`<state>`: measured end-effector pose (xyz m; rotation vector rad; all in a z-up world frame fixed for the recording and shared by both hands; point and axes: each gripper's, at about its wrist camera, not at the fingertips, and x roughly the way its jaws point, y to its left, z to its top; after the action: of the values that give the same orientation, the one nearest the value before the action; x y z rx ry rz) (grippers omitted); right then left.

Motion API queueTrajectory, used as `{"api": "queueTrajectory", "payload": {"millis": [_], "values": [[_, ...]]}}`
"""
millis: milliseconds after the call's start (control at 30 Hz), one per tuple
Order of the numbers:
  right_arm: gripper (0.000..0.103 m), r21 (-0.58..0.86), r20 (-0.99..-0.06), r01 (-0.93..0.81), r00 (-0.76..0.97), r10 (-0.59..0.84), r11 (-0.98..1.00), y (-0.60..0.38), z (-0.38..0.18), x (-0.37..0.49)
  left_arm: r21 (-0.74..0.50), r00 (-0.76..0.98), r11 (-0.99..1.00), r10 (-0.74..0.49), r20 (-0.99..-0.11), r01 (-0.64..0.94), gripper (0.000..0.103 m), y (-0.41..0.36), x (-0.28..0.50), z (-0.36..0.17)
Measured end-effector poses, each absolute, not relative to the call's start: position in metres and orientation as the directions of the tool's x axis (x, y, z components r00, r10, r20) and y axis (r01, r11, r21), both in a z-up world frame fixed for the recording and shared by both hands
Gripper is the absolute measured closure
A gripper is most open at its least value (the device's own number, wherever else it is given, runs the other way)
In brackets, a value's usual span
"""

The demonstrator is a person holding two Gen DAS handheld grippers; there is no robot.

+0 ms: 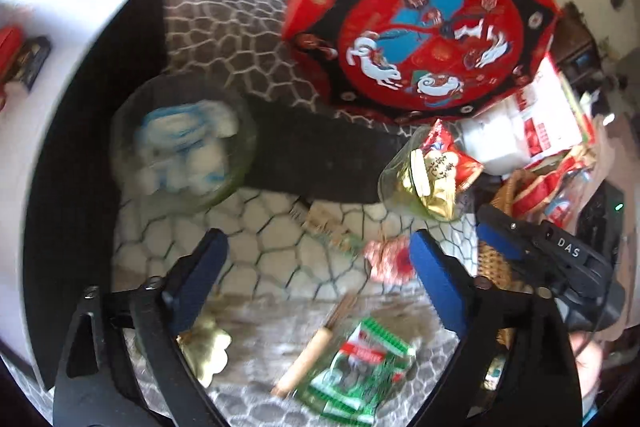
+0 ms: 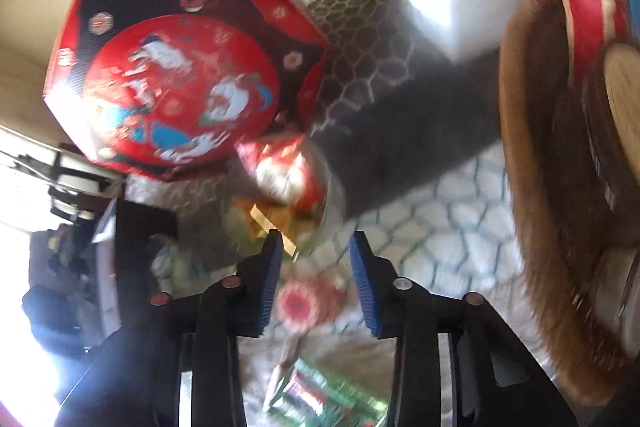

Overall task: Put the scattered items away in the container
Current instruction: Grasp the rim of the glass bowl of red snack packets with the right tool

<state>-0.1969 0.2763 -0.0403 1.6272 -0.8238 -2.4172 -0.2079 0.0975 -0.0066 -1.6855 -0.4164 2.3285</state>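
Left wrist only: bowl (image 1: pixel 182 147) w/ blue-white sweets

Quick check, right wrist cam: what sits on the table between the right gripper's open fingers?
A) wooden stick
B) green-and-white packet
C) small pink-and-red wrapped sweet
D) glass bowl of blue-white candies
C: the right gripper is open, and the small pink-and-red wrapped sweet lies on the table in the gap between its fingers, untouched; the green-and-white packet lies nearer the camera.
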Motion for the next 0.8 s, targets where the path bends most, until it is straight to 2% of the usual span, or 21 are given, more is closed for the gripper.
{"api": "queueTrajectory", "payload": {"millis": [33, 67, 167, 233, 467, 567, 600, 633, 667, 767, 800], "values": [[0.071, 0.474, -0.834, -0.194, -0.411, -0.368, -0.859, 0.276, -0.04, -0.202, -0.338, -0.3, -0.94, 0.335, -0.893, -0.044, 0.04, 0.109, -0.216, -0.01], [0.075, 0.447, -0.847, -0.187, -0.405, -0.345, -0.875, 0.274, -0.041, -0.208, -0.312, -0.289, -0.948, 0.315, -0.904, -0.059, 0.043, 0.121, -0.225, -0.015], [0.083, 0.429, -0.862, -0.186, -0.377, -0.339, -0.884, 0.273, -0.049, -0.219, -0.264, -0.266, -0.962, 0.272, -0.925, -0.066, 0.046, 0.142, -0.242, -0.028], [0.083, 0.405, -0.876, -0.182, -0.359, -0.323, -0.896, 0.271, -0.054, -0.226, -0.282, -0.263, -0.958, 0.287, -0.921, -0.057, 0.046, 0.146, -0.25, -0.031], [0.085, 0.392, -0.883, -0.158, -0.339, -0.323, -0.906, 0.271, -0.065, -0.238, -0.326, -0.266, -0.945, 0.323, -0.908, -0.034, 0.042, 0.147, -0.266, -0.036], [0.085, 0.394, -0.882, -0.151, -0.337, -0.328, -0.906, 0.272, -0.065, -0.239, -0.367, -0.26, -0.93, 0.352, -0.899, 0.009, 0.035, 0.139, -0.268, -0.035], [0.085, 0.396, -0.882, -0.146, -0.337, -0.331, -0.907, 0.272, -0.065, -0.239, -0.382, -0.263, -0.924, 0.365, -0.893, 0.014, 0.028, 0.136, -0.267, -0.033], [0.085, 0.403, -0.878, -0.139, -0.336, -0.34, -0.905, 0.273, -0.066, -0.239, -0.41, -0.275, -0.912, 0.391, -0.878, 0.014, 0.015, 0.132, -0.265, -0.03], [0.085, 0.408, -0.877, -0.137, -0.334, -0.346, -0.902, 0.272, -0.066, -0.24, -0.425, -0.298, -0.905, 0.401, -0.866, 0.017, 0.012, 0.128, -0.262, -0.025], [0.085, 0.405, -0.876, -0.125, -0.335, -0.346, -0.906, 0.27, -0.066, -0.239, -0.388, -0.335, -0.921, 0.371, -0.866, -0.017, 0.014, 0.133, -0.258, -0.017], [0.085, 0.397, -0.879, -0.118, -0.336, -0.339, -0.91, 0.269, -0.065, -0.239, -0.358, -0.323, -0.933, 0.347, -0.88, -0.027, 0.026, 0.14, -0.262, -0.018]]}}
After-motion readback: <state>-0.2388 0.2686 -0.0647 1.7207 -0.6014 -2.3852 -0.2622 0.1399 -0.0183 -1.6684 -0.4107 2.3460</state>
